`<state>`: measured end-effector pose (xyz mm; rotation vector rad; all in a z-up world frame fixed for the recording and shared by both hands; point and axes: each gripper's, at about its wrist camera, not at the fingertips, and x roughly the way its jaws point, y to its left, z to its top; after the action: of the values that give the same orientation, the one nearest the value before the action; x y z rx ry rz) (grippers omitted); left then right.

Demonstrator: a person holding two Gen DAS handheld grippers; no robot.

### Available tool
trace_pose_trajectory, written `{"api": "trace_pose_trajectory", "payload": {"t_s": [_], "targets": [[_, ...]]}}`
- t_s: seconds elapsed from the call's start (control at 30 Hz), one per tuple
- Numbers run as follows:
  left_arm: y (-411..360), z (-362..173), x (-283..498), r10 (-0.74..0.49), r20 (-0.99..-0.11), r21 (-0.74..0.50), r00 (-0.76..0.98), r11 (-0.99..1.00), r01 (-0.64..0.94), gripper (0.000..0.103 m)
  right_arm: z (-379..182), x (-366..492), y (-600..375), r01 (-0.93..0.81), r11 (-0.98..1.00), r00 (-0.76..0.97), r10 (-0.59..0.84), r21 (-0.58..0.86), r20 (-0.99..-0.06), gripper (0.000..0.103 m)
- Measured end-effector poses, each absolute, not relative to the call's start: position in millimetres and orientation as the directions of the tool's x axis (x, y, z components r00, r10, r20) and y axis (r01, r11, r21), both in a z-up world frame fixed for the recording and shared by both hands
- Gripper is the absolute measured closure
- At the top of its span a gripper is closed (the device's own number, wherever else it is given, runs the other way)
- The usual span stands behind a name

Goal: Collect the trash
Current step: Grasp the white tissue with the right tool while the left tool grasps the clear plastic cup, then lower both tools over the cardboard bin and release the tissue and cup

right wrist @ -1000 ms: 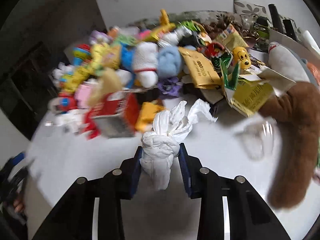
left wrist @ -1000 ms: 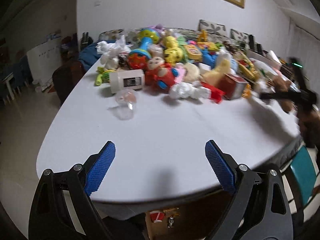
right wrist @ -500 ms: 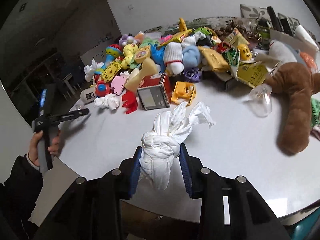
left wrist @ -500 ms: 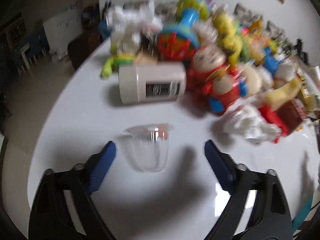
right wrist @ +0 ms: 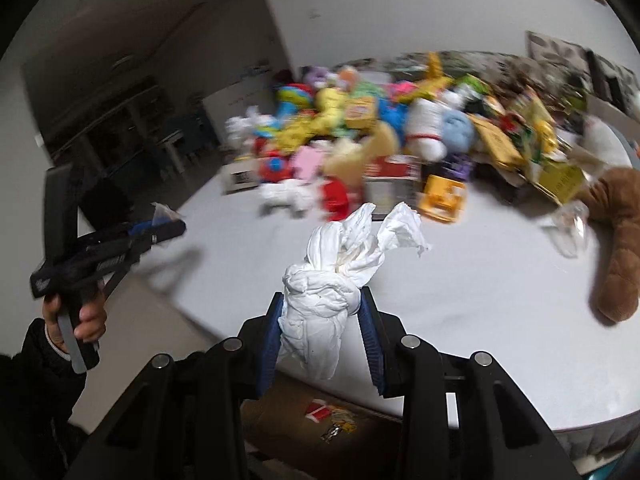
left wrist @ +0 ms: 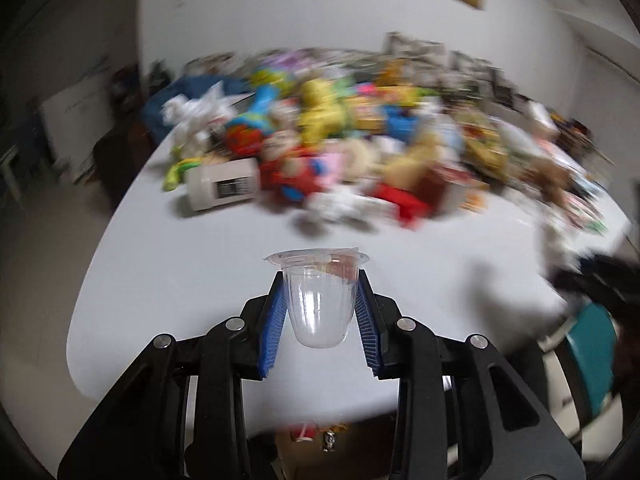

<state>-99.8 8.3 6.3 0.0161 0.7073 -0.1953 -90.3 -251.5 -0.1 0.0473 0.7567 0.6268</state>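
A clear plastic cup (left wrist: 320, 312) with a torn lid rim hangs above the white table (left wrist: 192, 264), between the blue pads of my left gripper (left wrist: 321, 278). The jaws are closing and both pads press on the cup's sides. My right gripper (right wrist: 321, 296) is shut on a knotted wad of white tissue (right wrist: 352, 248), held over the table's near edge. In the right wrist view a hand (right wrist: 80, 316) holds the left gripper (right wrist: 160, 228) at the far left, with the cup a faint shape at its tips.
A blurred heap of toys and wrappers (left wrist: 340, 152) covers the far half of the table, with a white bottle (left wrist: 222, 188) on its side. A brown plush (right wrist: 620, 232) and another clear cup (right wrist: 568, 228) lie right. A cardboard box (right wrist: 320, 416) sits under the table edge.
My left gripper reached the clear cup, its jaws closed around it, and it drew back with the cup lifted. The right gripper shifted back and leftward, still holding the tissue wad.
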Motion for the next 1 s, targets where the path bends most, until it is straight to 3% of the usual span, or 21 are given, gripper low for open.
{"api": "trace_pose_trajectory", "payload": {"t_s": [0.23, 0.43, 0.5, 0.53, 0.67, 0.8, 0.9, 1.0], "targets": [[-24, -13, -162, -0.287, -0.685, -0.039, 0.67, 0.932, 0.36, 0.07, -2, -142, -230, -0.649, 0.697, 0.385, 0.647, 0.305, -0.658, 0.066], [-22, -94, -164, -0.291, -0.824, -0.106, 0.486, 0.922, 0.373, 0.068, -81, -158, -211, -0.639, 0.69, 0.182, 0.566, 0.34, -0.804, 0.064], [-21, -126, -157, -0.255, -0.862, -0.088, 0.438, 0.926, 0.366, 0.045, -114, -154, -208, -0.61, 0.722, 0.168, 0.52, 0.327, -0.837, 0.045], [-20, -143, -152, -0.236, -0.882, -0.079, 0.408, 0.928, 0.364, 0.023, -127, -151, -207, -0.6, 0.735, 0.164, 0.501, 0.317, -0.85, 0.033], [-16, -176, -147, -0.166, -0.919, -0.035, 0.359, 0.939, 0.342, 0.022, -153, -143, -212, -0.555, 0.78, 0.15, 0.435, 0.288, -0.888, 0.038], [-7, -147, -158, -0.225, -0.895, -0.084, 0.386, 0.933, 0.349, 0.022, -96, -147, -224, -0.606, 0.751, 0.255, 0.497, 0.263, -0.83, 0.038], [-4, -96, -159, -0.32, -0.825, -0.145, 0.466, 0.916, 0.373, 0.021, -41, -132, -234, -0.621, 0.758, 0.403, 0.529, 0.201, -0.747, 0.032], [-6, -50, -148, -0.33, -0.747, -0.125, 0.577, 0.922, 0.366, 0.014, -8, -94, -232, -0.578, 0.807, 0.547, 0.494, 0.122, -0.675, 0.03]]}}
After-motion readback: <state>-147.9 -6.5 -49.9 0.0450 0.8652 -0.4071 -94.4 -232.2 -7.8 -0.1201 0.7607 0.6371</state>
